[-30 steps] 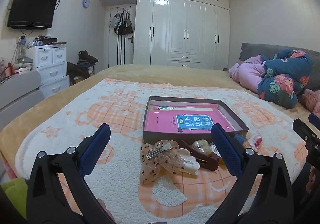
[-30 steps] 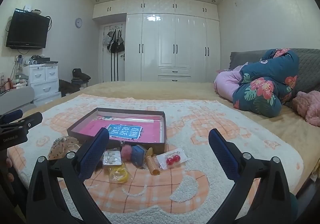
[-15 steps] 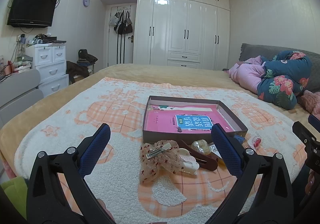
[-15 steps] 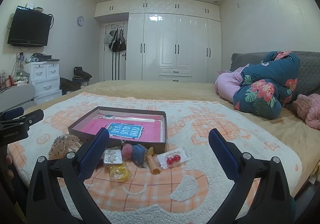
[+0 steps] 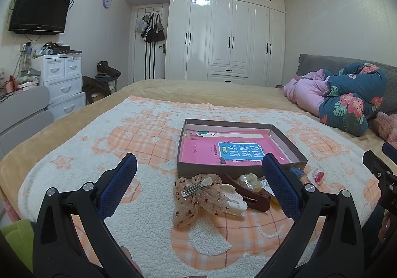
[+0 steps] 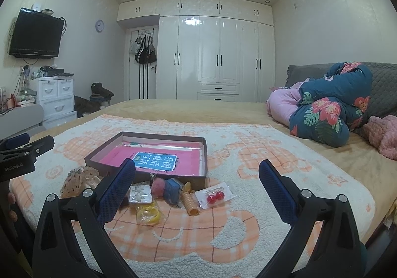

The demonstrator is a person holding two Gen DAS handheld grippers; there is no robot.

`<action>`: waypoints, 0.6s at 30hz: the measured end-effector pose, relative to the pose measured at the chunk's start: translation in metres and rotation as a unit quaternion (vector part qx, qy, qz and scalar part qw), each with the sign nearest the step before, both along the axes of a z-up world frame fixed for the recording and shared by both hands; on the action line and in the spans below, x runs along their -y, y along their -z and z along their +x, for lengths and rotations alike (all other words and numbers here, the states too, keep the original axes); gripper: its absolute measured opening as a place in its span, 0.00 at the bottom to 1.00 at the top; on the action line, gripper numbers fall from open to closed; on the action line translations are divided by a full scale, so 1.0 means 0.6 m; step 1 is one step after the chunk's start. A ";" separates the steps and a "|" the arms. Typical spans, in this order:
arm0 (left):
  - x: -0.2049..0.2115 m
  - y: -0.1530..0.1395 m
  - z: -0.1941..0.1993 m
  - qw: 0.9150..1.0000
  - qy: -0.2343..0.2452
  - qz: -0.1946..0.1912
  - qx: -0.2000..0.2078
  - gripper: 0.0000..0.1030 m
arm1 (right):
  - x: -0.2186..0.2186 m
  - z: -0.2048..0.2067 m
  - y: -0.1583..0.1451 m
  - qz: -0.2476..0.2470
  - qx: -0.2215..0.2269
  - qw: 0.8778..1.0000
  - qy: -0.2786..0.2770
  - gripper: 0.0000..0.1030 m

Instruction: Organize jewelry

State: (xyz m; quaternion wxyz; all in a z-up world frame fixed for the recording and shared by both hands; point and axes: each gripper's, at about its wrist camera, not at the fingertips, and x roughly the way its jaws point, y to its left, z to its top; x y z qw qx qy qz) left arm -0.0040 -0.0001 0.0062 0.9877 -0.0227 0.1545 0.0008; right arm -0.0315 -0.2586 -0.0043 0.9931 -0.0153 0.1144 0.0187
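Observation:
A shallow brown box (image 5: 238, 168) with a pink book inside lies on the blanket; it also shows in the right wrist view (image 6: 104, 162). In front of it lie a sheer dotted bow clip (image 5: 196, 193), a white claw clip (image 5: 234, 204), a brown clip (image 5: 253, 199), a red-bead packet (image 6: 215, 194), an orange coil (image 6: 190, 203), a yellow band (image 6: 148, 213), an earring card (image 6: 140, 194), a pink pompom (image 6: 158, 185) and a blue item (image 6: 173, 190). My left gripper (image 5: 198, 188) is open above the bow clip. My right gripper (image 6: 197, 191) is open above the small items. Both are empty.
The peach and white blanket (image 5: 139, 134) covers a tan bed (image 6: 198, 109). Folded pink and floral quilts (image 6: 327, 114) lie at the right. White drawers (image 5: 62, 84) stand at the left, a wardrobe (image 5: 223, 37) at the back.
Both views have shifted slightly; the grippers stay open and empty and no item has moved.

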 end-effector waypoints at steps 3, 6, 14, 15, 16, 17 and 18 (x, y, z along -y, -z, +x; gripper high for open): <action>0.000 0.001 -0.001 1.000 0.000 0.000 -0.001 0.90 | 0.000 -0.001 0.000 0.000 0.000 1.000 0.000 0.94; 0.000 0.002 -0.002 1.000 0.001 0.001 -0.001 0.90 | 0.001 -0.001 0.000 0.001 0.001 1.000 0.000 0.94; -0.002 0.005 0.001 1.000 0.003 -0.001 -0.005 0.90 | 0.002 -0.001 0.000 0.001 -0.001 1.000 0.001 0.94; -0.002 0.005 0.001 1.000 0.003 -0.001 -0.004 0.90 | 0.001 -0.001 0.000 0.002 -0.001 1.000 0.002 0.94; -0.002 0.005 0.001 1.000 0.003 -0.001 -0.004 0.90 | 0.002 -0.001 0.000 0.002 -0.001 1.000 0.001 0.94; -0.002 0.005 0.001 1.000 0.003 -0.001 -0.004 0.90 | 0.001 -0.001 0.001 0.001 -0.001 1.000 0.002 0.94; -0.002 0.006 0.001 1.000 0.003 -0.001 -0.004 0.90 | 0.001 -0.001 0.001 0.001 -0.001 1.000 0.001 0.94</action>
